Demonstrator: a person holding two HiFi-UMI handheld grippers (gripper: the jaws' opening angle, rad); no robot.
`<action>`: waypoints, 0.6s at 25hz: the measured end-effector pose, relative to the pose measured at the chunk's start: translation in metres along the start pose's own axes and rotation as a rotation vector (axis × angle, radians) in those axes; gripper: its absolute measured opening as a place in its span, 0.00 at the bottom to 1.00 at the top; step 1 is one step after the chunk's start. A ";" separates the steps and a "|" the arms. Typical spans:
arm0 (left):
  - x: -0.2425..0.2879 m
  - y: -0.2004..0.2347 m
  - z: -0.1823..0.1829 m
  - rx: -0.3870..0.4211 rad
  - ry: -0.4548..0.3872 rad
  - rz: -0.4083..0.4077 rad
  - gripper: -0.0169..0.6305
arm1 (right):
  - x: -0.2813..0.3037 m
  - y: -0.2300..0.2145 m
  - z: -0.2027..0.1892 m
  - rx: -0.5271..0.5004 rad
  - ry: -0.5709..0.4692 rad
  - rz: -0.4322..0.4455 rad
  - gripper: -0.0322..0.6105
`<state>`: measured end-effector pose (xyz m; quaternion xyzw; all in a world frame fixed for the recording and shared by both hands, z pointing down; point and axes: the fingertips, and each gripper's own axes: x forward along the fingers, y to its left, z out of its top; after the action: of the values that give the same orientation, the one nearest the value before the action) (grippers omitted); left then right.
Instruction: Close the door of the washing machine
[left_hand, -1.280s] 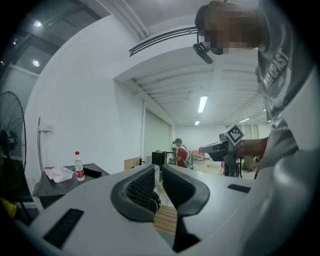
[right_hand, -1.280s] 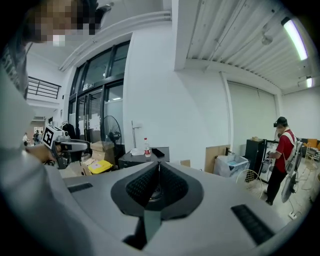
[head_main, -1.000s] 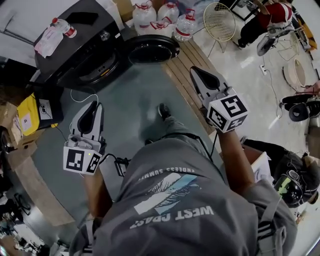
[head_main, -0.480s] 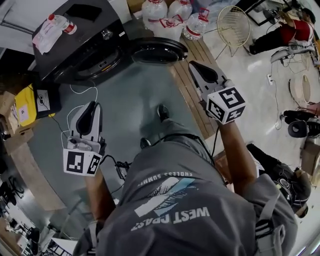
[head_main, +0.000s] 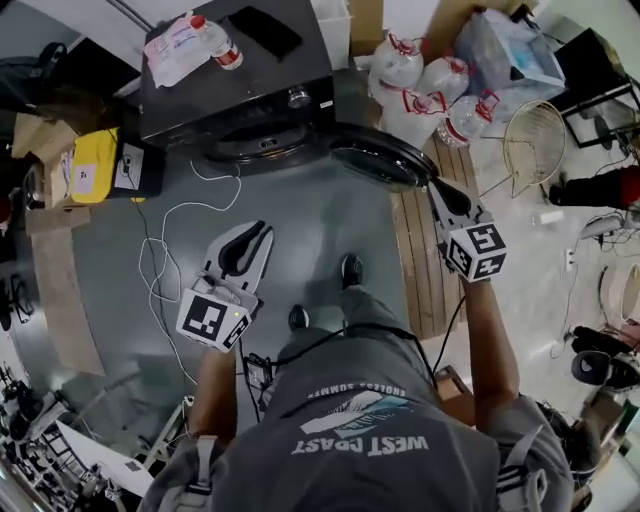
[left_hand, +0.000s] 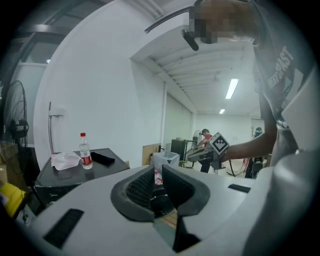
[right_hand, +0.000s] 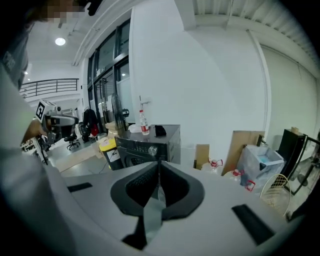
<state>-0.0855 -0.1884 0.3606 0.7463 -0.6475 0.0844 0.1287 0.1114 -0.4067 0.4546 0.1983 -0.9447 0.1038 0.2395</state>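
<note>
Grey floor lies before the black washing machine, and its round door stands open at the machine's right side. The right gripper is near the door's rim, with jaws pressed together and empty. The left gripper is further from the machine, with jaws slightly apart and empty.

**Clutter Around the Room**

A water bottle stands beside a white bag and a flat black item. Big water jugs cluster near a clear bin and a wire chair. A yellow box sits at the left. A white cable loops over the grey floor, which borders wooden planks.
</note>
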 end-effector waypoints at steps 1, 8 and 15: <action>0.004 0.002 0.000 -0.001 -0.001 0.005 0.12 | 0.009 -0.006 -0.004 -0.009 0.011 0.008 0.10; 0.021 0.008 -0.018 -0.030 0.028 0.048 0.12 | 0.064 -0.050 -0.043 -0.025 0.099 0.052 0.14; 0.036 0.004 -0.041 -0.060 0.064 0.078 0.12 | 0.104 -0.086 -0.088 -0.047 0.177 0.078 0.19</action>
<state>-0.0827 -0.2102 0.4106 0.7133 -0.6738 0.0938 0.1684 0.1000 -0.4923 0.5908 0.1456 -0.9291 0.1078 0.3225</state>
